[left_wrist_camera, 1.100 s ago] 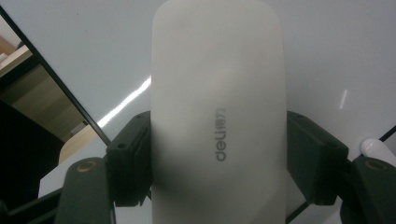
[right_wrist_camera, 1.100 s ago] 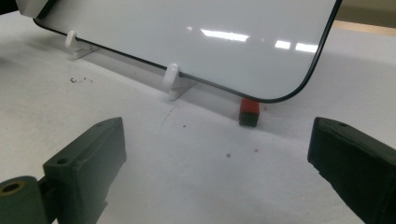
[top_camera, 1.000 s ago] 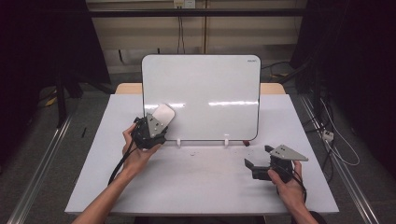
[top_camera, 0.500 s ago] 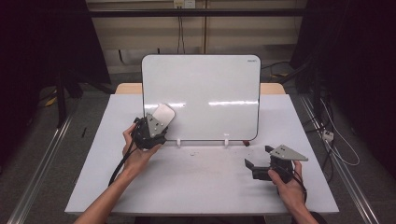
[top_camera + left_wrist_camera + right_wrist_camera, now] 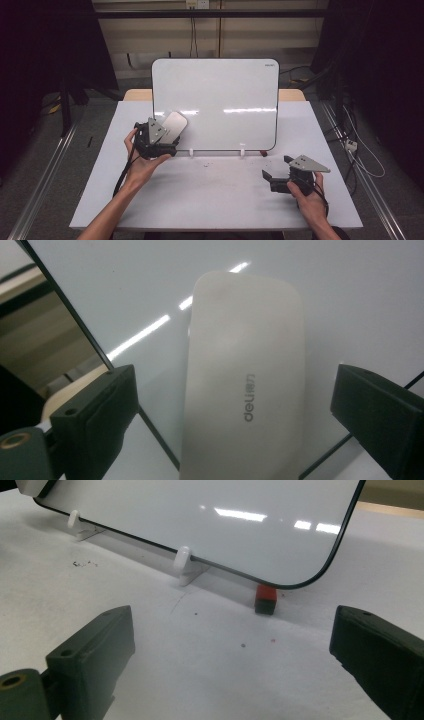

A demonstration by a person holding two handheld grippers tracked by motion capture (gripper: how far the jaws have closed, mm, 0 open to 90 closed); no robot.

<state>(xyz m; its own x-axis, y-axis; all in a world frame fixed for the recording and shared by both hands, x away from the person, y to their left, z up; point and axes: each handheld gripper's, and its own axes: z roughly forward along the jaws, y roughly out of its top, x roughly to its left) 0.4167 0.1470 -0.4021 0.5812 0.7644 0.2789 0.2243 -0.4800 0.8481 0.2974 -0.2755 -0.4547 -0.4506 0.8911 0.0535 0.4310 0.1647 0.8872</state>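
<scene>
Whiteboard (image 5: pixel 220 105) stands upright on two small white clips (image 5: pixel 183 556) at the far middle of the white table (image 5: pixel 210 200), its glossy face toward the person. Against its lower left corner lies a pale, rounded eraser (image 5: pixel 172 125), flat on the board's surface; in the left gripper view the eraser (image 5: pixel 242 385) shows grey lettering along its length and sits between the two black jaws with a clear gap on either side. The left gripper (image 5: pixel 165 142), held in the person's left hand (image 5: pixel 142 162) just near of that corner, has just been opening its jaws, and they now stand wide and released, the eraser between them but not pinched. The right gripper (image 5: pixel 275 170) rests low at the near right of the table in the right hand (image 5: pixel 307 195), well apart from the board, its jaws spread and nothing between them. In the right gripper view a small red and black block (image 5: pixel 265 600) sits on the table just below the board's lower right corner, and a few dark specks dot the tabletop near the clips.
</scene>
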